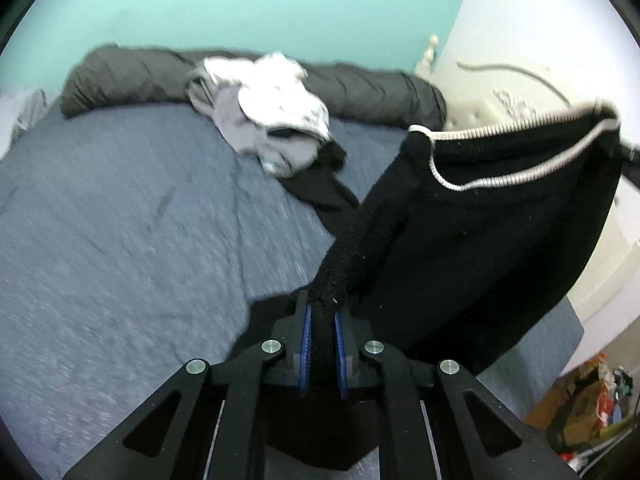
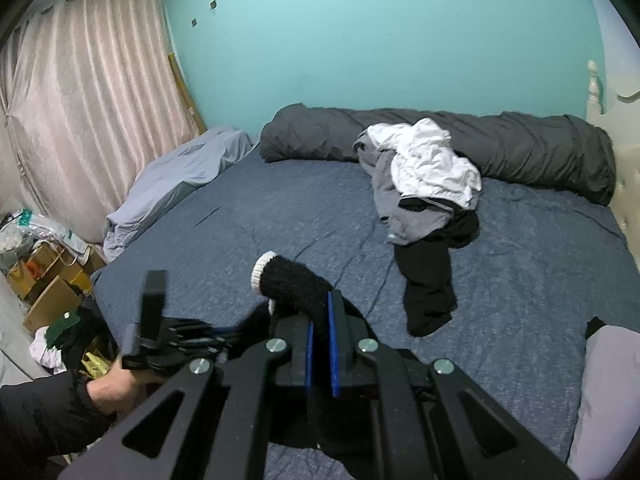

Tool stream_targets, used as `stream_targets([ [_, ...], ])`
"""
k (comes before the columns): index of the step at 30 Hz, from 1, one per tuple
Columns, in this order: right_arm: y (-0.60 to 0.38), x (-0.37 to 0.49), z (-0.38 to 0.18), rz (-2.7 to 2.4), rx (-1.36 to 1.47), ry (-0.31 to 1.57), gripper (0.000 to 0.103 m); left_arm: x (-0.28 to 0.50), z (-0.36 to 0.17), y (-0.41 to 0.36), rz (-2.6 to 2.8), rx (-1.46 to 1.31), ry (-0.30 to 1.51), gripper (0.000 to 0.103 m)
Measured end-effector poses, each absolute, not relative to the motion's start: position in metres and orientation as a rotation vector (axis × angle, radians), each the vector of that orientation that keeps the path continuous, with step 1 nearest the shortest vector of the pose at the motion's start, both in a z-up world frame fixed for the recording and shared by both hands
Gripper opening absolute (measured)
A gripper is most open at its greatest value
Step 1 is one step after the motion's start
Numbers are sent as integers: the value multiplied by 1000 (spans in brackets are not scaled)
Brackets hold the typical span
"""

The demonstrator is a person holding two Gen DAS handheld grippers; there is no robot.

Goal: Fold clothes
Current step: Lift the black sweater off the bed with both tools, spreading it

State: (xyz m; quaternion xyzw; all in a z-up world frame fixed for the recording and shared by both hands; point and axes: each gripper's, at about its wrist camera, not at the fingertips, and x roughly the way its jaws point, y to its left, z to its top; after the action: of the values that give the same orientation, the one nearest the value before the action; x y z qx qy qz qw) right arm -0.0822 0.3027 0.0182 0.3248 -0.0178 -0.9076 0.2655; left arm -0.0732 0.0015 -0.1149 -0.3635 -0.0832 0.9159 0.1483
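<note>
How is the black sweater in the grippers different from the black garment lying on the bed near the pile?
The black sweater hangs in the air, clamped by the left gripper and right gripper; the black garment lies loose on the bed. The sweater has white ribbed trim; the garment shows none. The sweater hangs alone; the garment sits partly under the clothes pile. Both are black.

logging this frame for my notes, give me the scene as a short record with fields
held item: black knit sweater with white ribbed trim, lifted above the bed
left gripper: shut on a bunched black edge of the sweater
right gripper: shut on a black sleeve end with a white cuff
surface: blue bedspread
waiting pile: white, grey and black clothes heaped near the dark grey rolled duvet
fold status: not started
</note>
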Motion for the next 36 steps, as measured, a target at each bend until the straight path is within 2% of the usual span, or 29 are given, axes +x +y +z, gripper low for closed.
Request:
stream_targets([
  [8,333,-70,62,-2553,739,-96,6,-57,14,-30,2789,-803,-128,9],
  [11,339,-62,90,-2574,676,-92,6,-48,59,-29,2822,-720,-51,9],
  [22,347,-18,201,-2612,449,-4,6,11,214,-34,2877,-442,62,9],
  [29,351,15,266,-2615,320,23,6,52,279,-33,2881,-330,106,9],
  [36,351,47,294,-2613,273,38,6,93,300,-38,2867,-280,104,9],
])
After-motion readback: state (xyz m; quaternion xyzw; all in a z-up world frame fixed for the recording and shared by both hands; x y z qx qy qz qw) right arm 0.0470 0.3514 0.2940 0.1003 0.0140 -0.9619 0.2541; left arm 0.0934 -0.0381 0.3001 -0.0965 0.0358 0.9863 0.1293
